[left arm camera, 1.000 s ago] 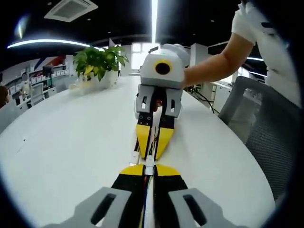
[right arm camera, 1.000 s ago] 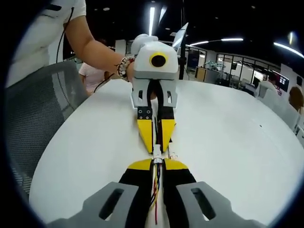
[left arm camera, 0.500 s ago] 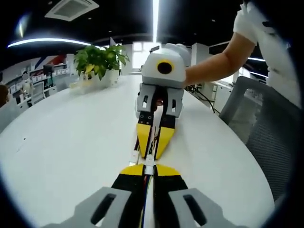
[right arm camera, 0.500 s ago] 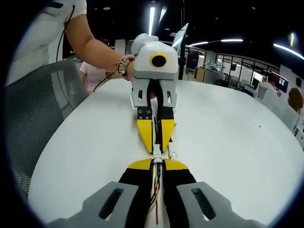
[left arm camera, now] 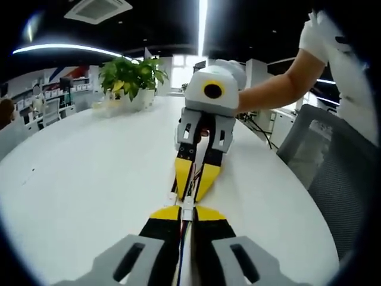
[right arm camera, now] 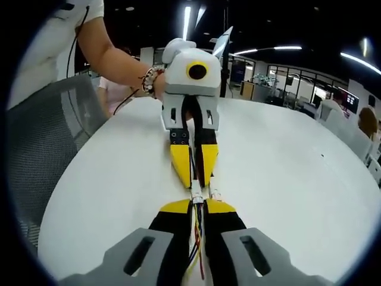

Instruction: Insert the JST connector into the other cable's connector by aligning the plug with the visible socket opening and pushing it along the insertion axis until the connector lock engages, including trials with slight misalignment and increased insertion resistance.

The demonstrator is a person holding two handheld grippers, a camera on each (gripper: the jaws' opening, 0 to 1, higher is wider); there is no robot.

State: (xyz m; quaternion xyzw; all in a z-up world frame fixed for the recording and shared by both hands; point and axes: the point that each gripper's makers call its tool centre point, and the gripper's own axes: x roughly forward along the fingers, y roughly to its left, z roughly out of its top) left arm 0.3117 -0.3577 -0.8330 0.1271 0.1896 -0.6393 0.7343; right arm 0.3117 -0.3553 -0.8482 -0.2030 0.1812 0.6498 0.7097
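Left gripper view: connectors [left arm camera: 186, 201] meet mid-table [left arm camera: 77, 179], edges well apart.

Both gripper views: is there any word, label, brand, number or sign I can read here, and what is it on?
None can be read.
Far wall panels behind the leafy green potted plant in the left gripper view: coloured shapes, too blurred to read.
Distant dark screens in the right gripper view: too small to read.
The yellow-and-black left tool, right tool and small white cable connectors: no visible print.
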